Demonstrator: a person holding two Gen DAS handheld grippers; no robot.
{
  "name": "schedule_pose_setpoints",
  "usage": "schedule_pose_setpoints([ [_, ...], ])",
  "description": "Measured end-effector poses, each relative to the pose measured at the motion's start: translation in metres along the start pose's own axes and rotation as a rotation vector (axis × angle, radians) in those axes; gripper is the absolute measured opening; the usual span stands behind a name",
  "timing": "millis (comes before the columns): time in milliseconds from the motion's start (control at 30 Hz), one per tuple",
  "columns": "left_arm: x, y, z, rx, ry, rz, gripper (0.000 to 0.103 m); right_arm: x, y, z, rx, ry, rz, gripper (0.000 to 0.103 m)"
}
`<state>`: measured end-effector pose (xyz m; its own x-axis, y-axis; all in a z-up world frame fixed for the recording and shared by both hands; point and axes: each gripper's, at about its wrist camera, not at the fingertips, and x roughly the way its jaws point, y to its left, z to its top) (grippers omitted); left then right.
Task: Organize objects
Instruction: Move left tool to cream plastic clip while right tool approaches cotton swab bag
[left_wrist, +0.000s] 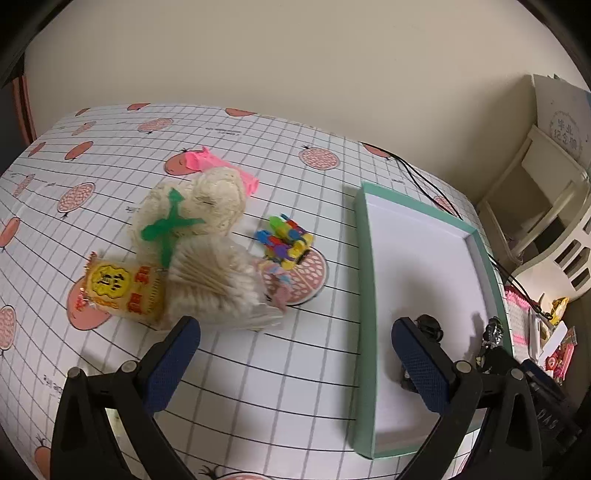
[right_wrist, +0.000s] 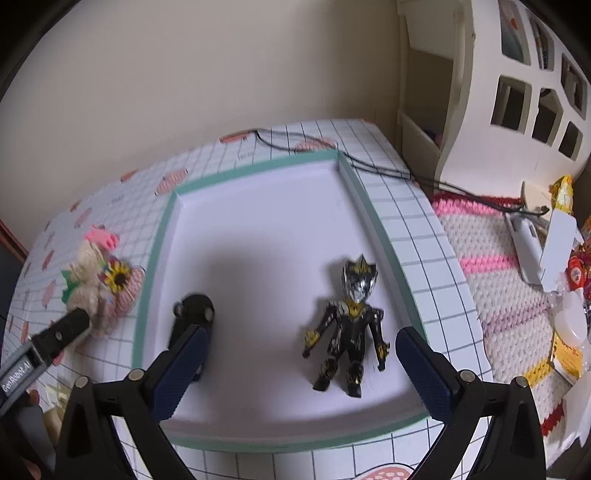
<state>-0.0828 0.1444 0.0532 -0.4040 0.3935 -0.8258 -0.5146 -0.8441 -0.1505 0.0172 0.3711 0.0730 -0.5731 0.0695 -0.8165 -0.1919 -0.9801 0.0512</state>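
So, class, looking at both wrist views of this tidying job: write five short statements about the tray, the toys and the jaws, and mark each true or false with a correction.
1. The action figure lies inside the green-rimmed tray. True.
2. The bag of cotton swabs is in the tray. False: it lies on the tablecloth, left of the tray.
3. The right gripper has its jaws open. True.
4. The left gripper is clamped on the yellow snack packet. False: its jaws are open and hold nothing.
5. The tray holds only one item. False: a black object also lies there.
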Motion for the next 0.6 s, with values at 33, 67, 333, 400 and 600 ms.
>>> schedule_pose_setpoints([
  [33, -0.002, 0.004, 0.001, -0.005, 0.001, 0.005, 0.103, -0.002, 0.001, 0.001, 0.008, -0.012, 0.008, 0.103],
  [67, -0.003, 0.008, 0.002, -0.007, 0.004, 0.011, 0.103, -0.004, 0.003, 0.002, 0.015, -0.02, 0.014, 0.103],
  [333, -0.018, 0.059, 0.012, -0.065, -0.004, 0.069, 0.103, -0.01, 0.047, 0.006, 0.008, -0.076, 0.094, 0.103],
  [400, -0.02, 0.073, 0.014, -0.082, 0.0, 0.086, 0.103, -0.011, 0.064, 0.005, -0.008, -0.087, 0.122, 0.103],
  [600, -0.023, 0.118, 0.011, -0.174, 0.05, 0.115, 0.103, -0.011, 0.12, 0.0, -0.1, -0.101, 0.196, 0.103],
])
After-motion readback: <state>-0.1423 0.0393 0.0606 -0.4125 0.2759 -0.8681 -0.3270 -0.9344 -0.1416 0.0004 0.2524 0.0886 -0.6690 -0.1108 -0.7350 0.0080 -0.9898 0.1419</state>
